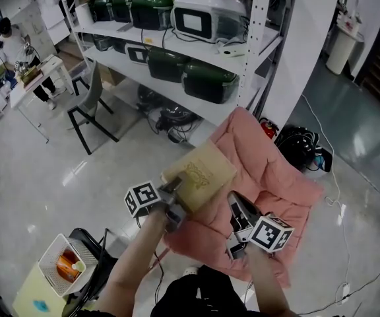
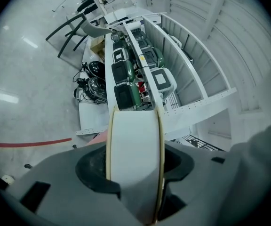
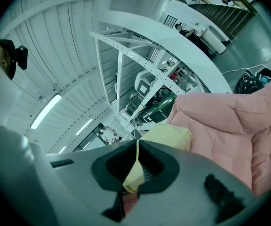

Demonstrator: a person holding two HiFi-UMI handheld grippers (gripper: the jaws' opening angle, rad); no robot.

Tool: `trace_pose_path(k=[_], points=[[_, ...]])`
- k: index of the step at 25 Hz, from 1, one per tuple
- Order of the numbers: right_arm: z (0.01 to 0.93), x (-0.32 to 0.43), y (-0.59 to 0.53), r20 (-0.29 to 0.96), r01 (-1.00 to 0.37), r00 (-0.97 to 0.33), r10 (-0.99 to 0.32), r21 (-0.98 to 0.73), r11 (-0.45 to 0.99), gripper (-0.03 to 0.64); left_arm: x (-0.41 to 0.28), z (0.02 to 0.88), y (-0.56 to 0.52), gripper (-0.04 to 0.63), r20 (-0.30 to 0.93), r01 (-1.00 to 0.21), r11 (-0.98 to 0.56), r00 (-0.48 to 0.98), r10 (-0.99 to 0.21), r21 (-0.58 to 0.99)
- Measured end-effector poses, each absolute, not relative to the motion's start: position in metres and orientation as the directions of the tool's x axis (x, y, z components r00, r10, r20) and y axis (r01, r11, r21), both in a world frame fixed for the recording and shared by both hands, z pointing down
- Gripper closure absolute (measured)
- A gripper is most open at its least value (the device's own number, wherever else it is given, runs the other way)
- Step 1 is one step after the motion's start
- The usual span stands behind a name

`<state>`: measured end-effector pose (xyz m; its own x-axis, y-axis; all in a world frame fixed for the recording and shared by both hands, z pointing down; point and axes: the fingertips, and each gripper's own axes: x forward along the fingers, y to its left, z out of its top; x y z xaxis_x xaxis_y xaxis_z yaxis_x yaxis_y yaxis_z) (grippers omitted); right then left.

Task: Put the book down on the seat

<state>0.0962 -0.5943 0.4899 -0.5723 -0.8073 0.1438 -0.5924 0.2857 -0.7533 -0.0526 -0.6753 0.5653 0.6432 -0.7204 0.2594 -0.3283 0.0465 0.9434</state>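
A tan hardback book [image 1: 200, 175] hangs over a pink padded seat [image 1: 276, 177], held from both sides. My left gripper [image 1: 172, 202] is shut across the book's thickness. In the left gripper view the white page block [image 2: 134, 145] fills the gap between the jaws of that gripper [image 2: 135, 171]. My right gripper [image 1: 235, 207] is shut on the book's near right edge. In the right gripper view a thin yellow cover edge [image 3: 166, 136] is pinched in that gripper [image 3: 138, 166], with the pink seat [image 3: 229, 126] just beyond it. The book's underside is hidden.
White shelving [image 1: 177, 65] with green cases and a white appliance [image 1: 200, 15] stands behind the seat. A black chair [image 1: 88, 107] is at the left. Cables and a black bundle [image 1: 302, 144] lie at the right, and a white basket [image 1: 61, 263] sits at the lower left.
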Motion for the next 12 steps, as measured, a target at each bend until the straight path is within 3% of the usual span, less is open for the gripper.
trace_pose_path(k=[4, 12], points=[[0.494, 0.094, -0.592, 0.146, -0.585, -0.579, -0.802, -0.76, 0.284, 0.603, -0.053, 0.564, -0.675, 0.356, 0.25, -0.342, 0.024, 0.634, -0.732, 0.939], [0.493, 0.083, -0.585, 0.134, -0.572, -0.598, -0.79, -0.762, 0.304, 0.603, -0.046, 0.552, -0.665, 0.276, 0.267, -0.426, -0.053, 0.653, -0.708, 0.903]])
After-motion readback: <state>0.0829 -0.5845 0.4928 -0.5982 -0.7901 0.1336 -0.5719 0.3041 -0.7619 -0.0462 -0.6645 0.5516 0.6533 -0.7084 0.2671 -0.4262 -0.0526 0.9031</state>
